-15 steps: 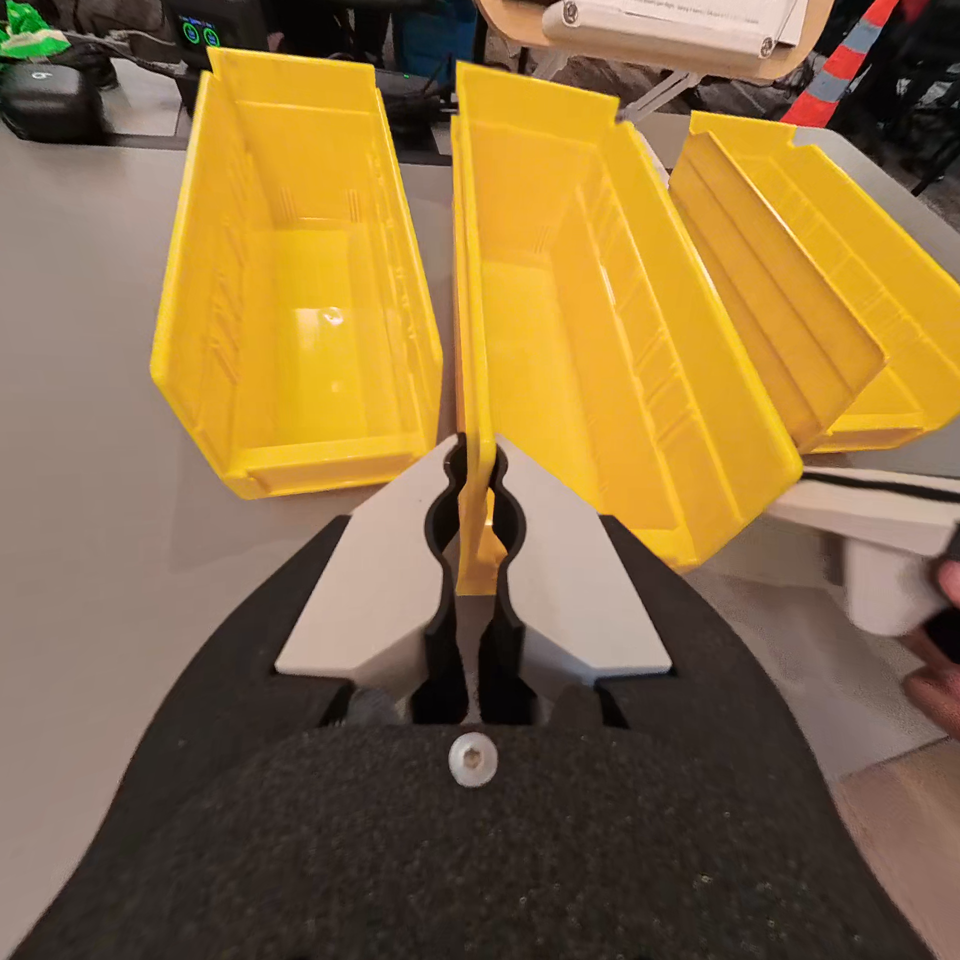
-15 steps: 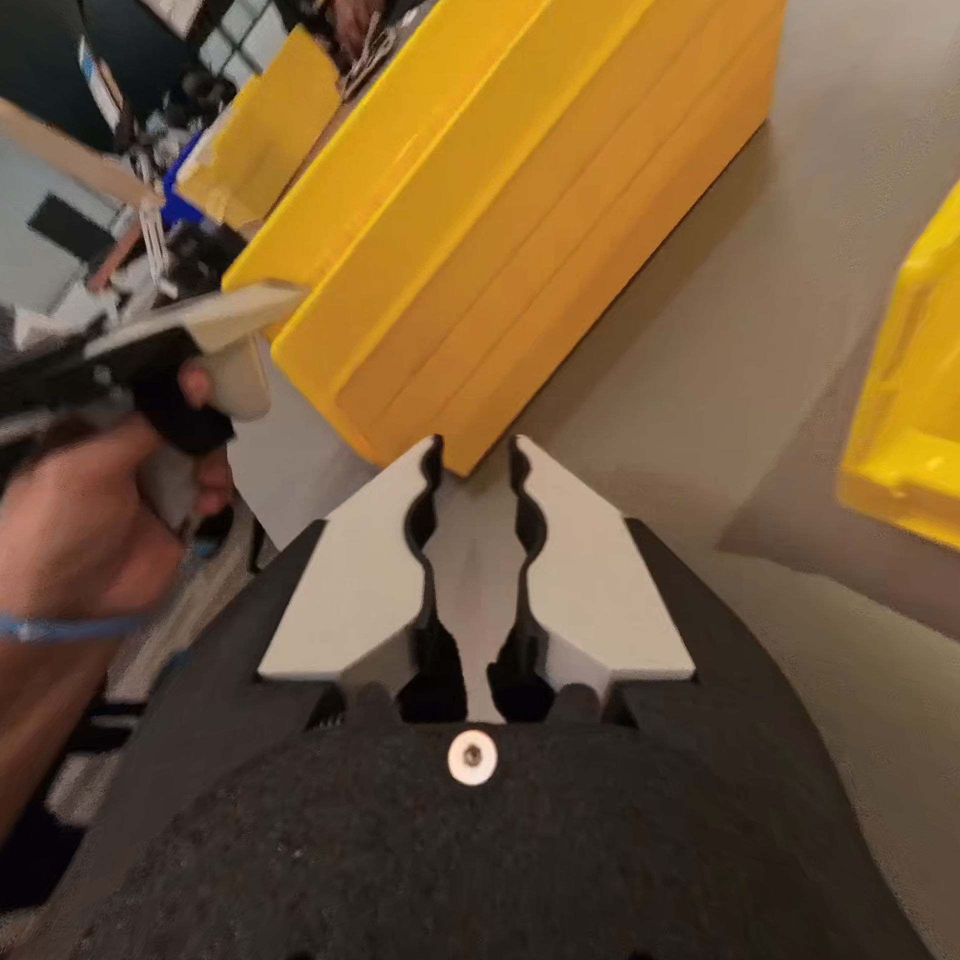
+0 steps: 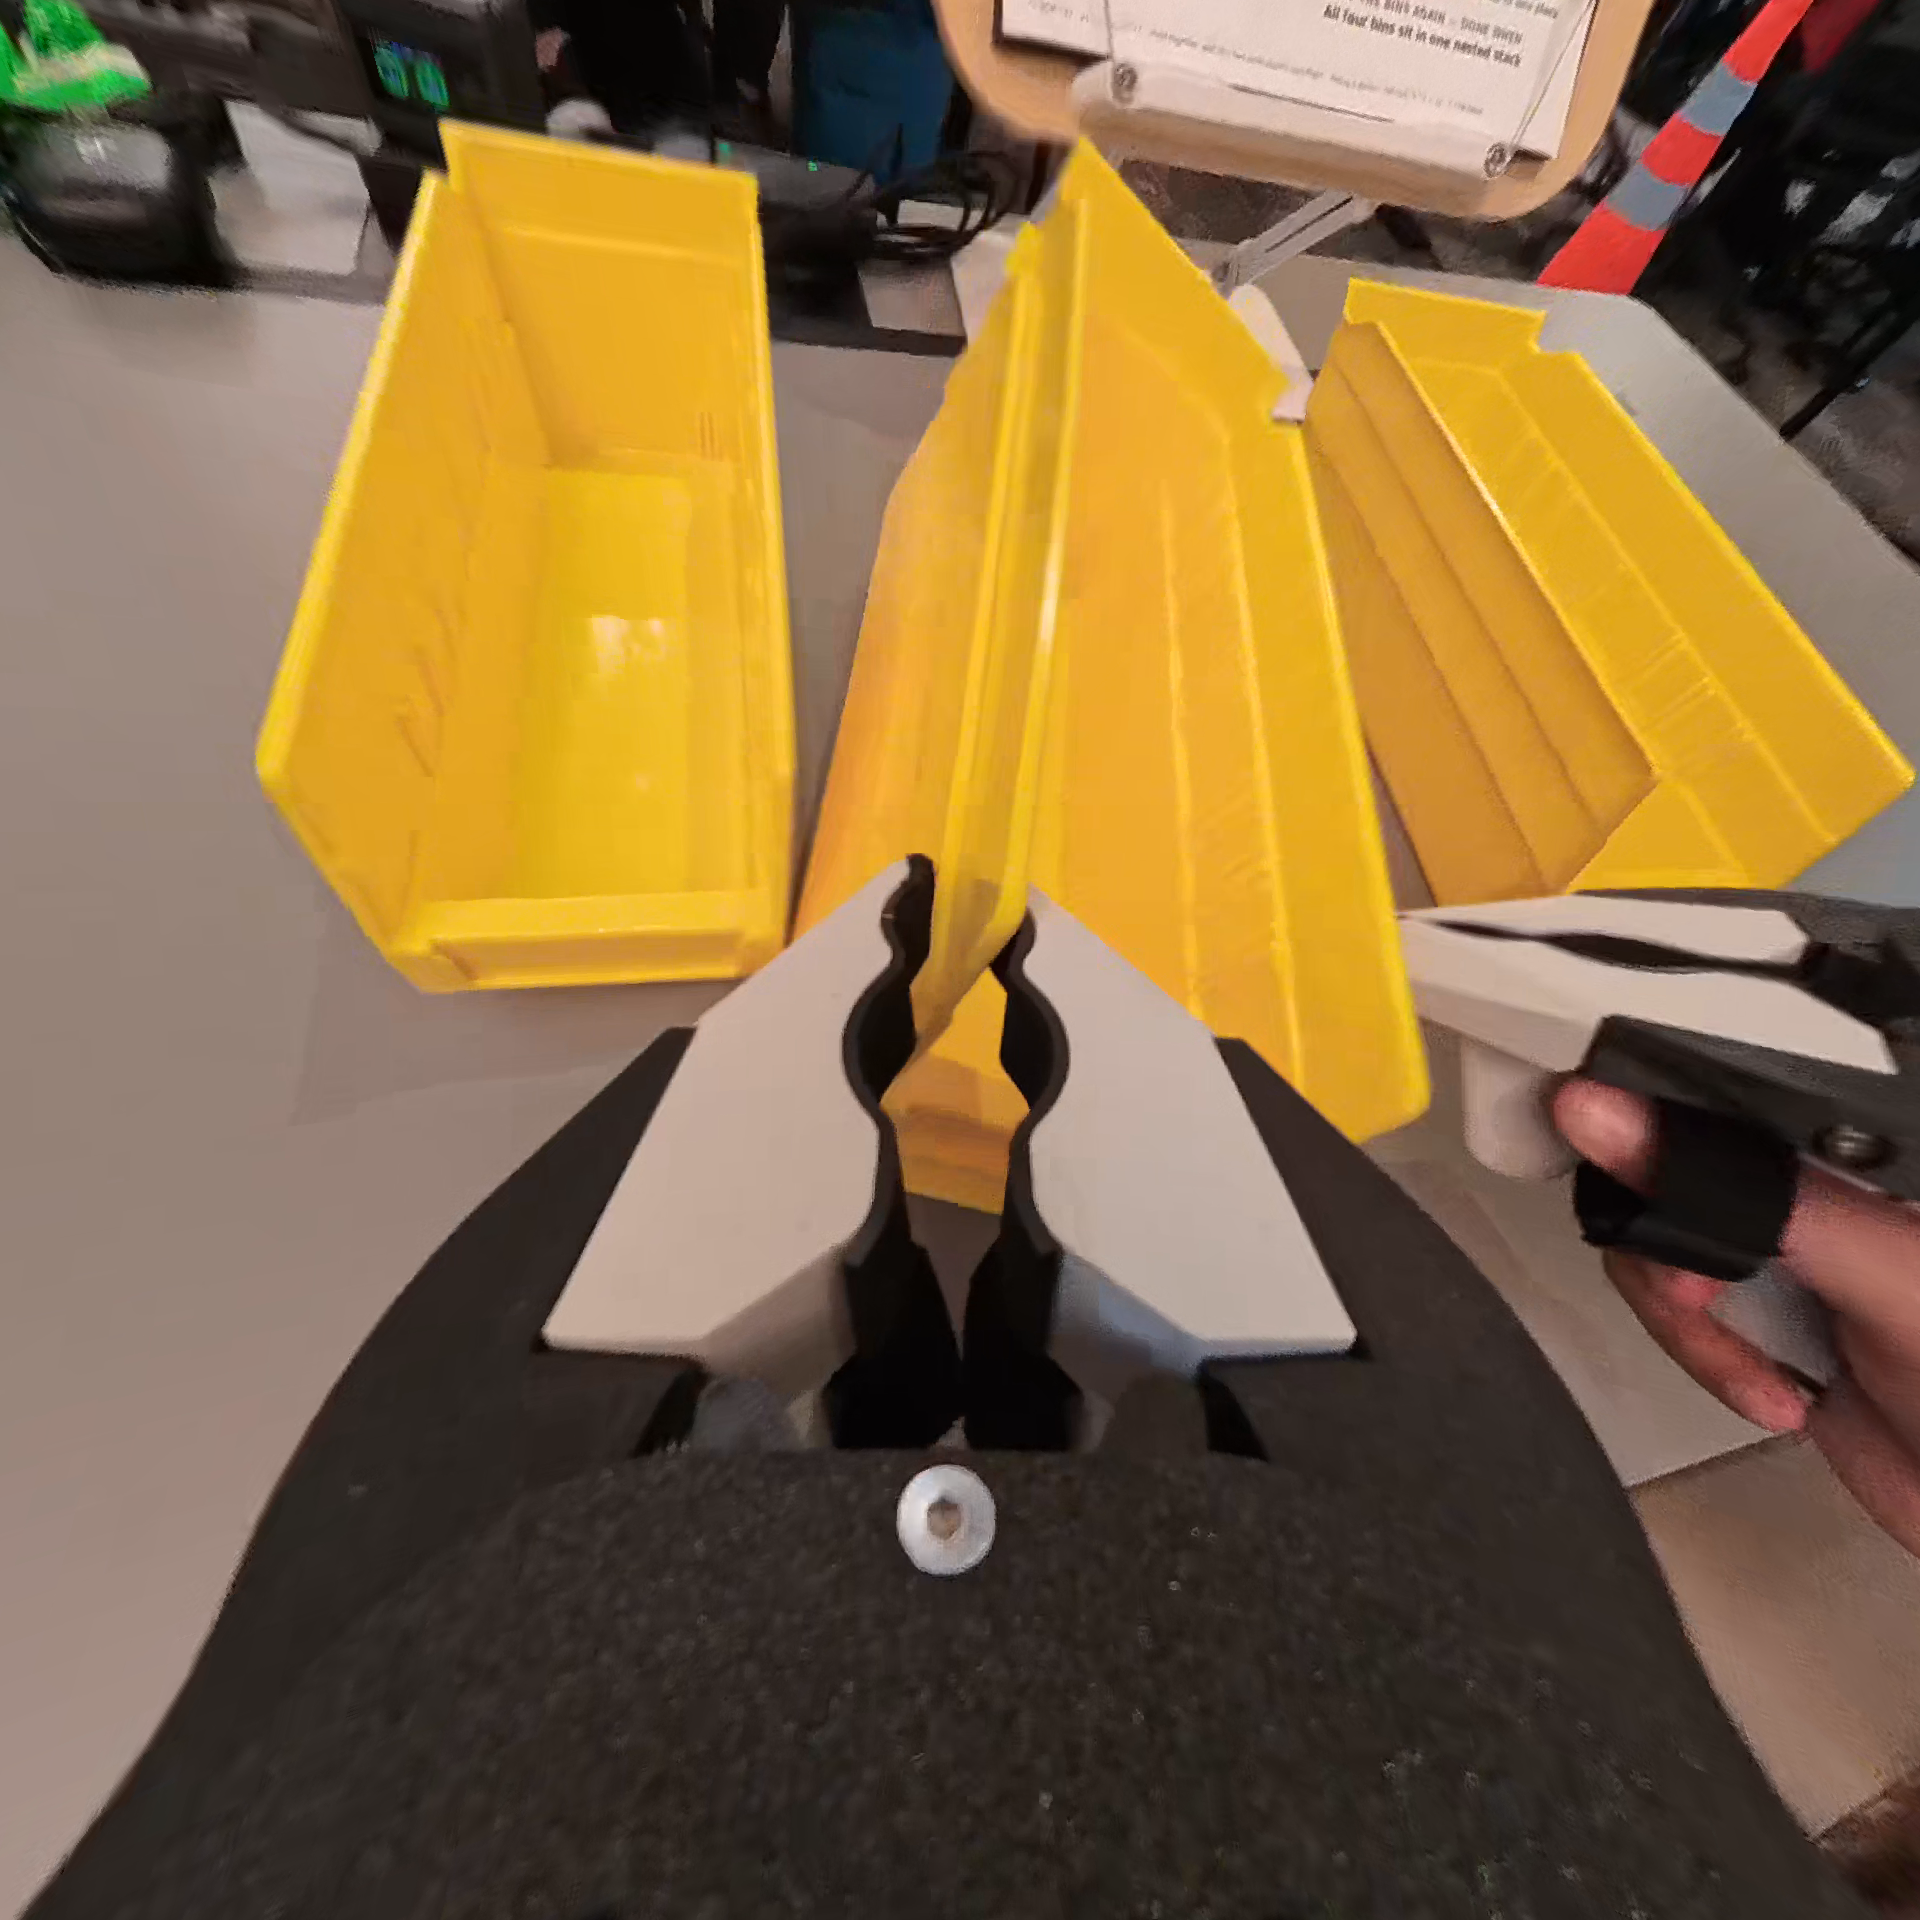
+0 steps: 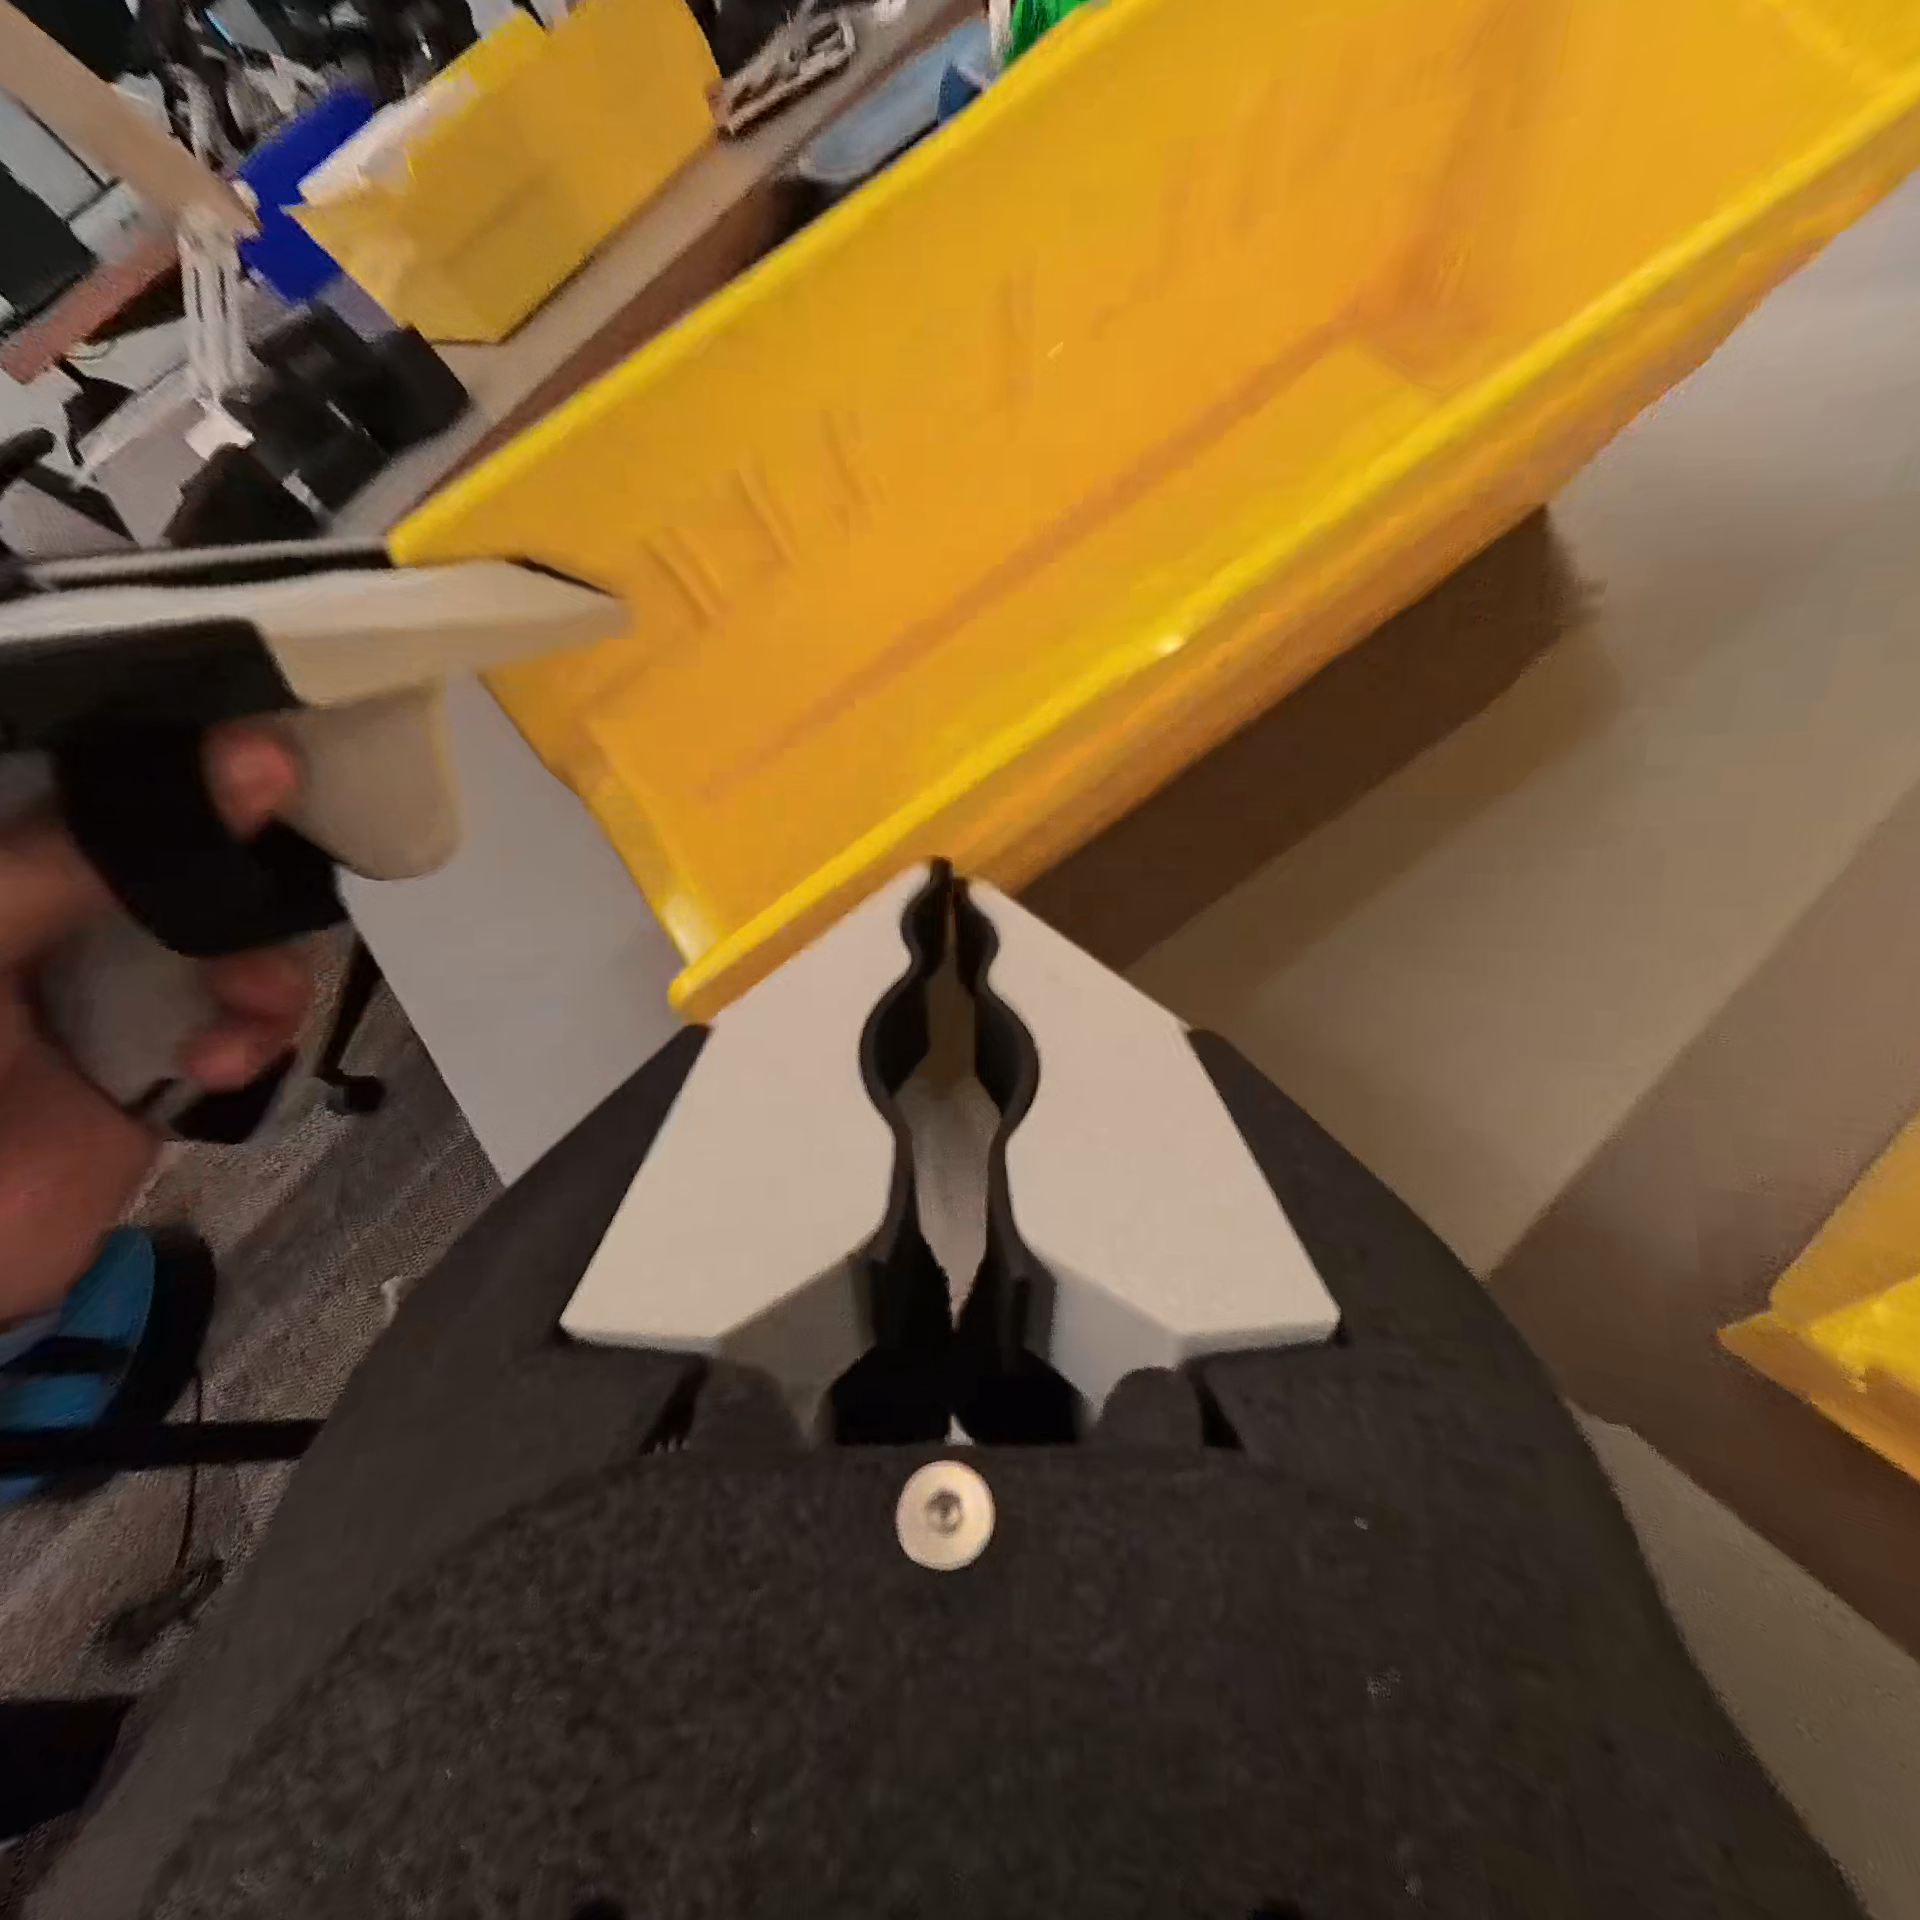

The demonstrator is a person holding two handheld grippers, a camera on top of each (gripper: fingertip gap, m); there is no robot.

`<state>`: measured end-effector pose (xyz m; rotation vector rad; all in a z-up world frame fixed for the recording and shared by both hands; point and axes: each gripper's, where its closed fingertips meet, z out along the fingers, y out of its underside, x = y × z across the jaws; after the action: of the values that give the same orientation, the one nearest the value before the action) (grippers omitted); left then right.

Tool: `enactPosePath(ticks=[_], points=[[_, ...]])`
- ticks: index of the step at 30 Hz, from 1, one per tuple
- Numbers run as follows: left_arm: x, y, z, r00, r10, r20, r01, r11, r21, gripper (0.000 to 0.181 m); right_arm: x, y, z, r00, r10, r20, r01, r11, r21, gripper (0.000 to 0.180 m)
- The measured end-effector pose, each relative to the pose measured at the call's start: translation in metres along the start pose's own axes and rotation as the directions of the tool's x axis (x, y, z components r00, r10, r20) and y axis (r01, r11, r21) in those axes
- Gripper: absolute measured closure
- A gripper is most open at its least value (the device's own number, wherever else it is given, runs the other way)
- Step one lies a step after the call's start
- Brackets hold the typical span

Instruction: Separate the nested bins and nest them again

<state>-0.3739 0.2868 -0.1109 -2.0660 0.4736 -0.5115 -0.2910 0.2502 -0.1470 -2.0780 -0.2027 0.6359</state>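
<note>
Yellow plastic bins stand on a grey table (image 3: 156, 935). One bin (image 3: 582, 675) stands upright at the left. My left gripper (image 3: 971, 894) is shut on the near end of the middle bin's (image 3: 1143, 675) side wall and holds it tilted onto its side. At the right, one bin sits nested in another (image 3: 1610, 644). My right gripper (image 4: 940, 883) is shut, its tips at the lower rim of the tilted bin (image 4: 1039, 468), with nothing visible between them. It also shows in the left wrist view (image 3: 1455, 940). The left gripper (image 4: 582, 608) shows on the bin's far wall.
A sign board on a stand (image 3: 1299, 83) rises behind the bins, with an orange cone (image 3: 1683, 156) beyond. Dark devices and cables lie at the table's back. The table's near edge (image 4: 468, 987) drops to carpet. Another bin's corner (image 4: 1849, 1351) is at the right.
The left gripper has lifted and rolled the middle bin further onto its side. The right gripper has shut and moved up to the bin's lower rim.
</note>
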Motion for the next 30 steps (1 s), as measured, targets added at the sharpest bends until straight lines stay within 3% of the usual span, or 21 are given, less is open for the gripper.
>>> enactPosePath(ticks=[2,5,8,11,13,17,27,30], points=[[0.003,-0.004,-0.002,0.999,0.035,0.004,-0.035,0.999,-0.02,0.174,0.006,-0.004,0.001,0.999,-0.014,-0.036,0.016,0.999,0.038,0.18],[0.001,0.004,-0.001,0.997,-0.06,-0.048,0.057,0.996,-0.061,0.177,0.007,-0.036,-0.015,0.999,-0.033,-0.042,0.039,0.989,0.146,0.18],[0.002,0.006,0.0,0.984,-0.157,-0.086,0.153,0.987,-0.048,0.177,0.014,-0.033,-0.012,0.999,-0.033,-0.037,0.035,0.997,0.071,0.18],[0.004,0.003,0.001,0.989,-0.131,-0.071,0.129,0.991,-0.036,0.177,0.006,-0.022,-0.016,0.988,0.122,0.092,-0.129,0.989,0.071,0.173],[0.007,0.001,0.003,0.986,-0.146,-0.083,0.143,0.989,-0.041,0.177,-0.007,-0.022,-0.031,0.963,0.177,0.201,-0.208,0.967,0.145,0.153],[0.01,-0.001,0.005,0.989,-0.128,-0.077,0.125,0.991,-0.037,0.177,-0.013,-0.002,-0.034,0.973,0.129,0.193,-0.165,0.969,0.186,0.151],[0.009,0.004,0.005,0.982,-0.164,-0.096,0.162,0.986,-0.036,0.177,-0.026,-0.027,-0.055,0.908,0.196,0.369,-0.297,0.924,0.241,0.153],[0.009,0.006,0.005,0.976,-0.192,-0.1,0.189,0.981,-0.038,0.177,-0.022,-0.013,-0.038,0.949,0.145,0.279,-0.2,0.963,0.18,0.158]])
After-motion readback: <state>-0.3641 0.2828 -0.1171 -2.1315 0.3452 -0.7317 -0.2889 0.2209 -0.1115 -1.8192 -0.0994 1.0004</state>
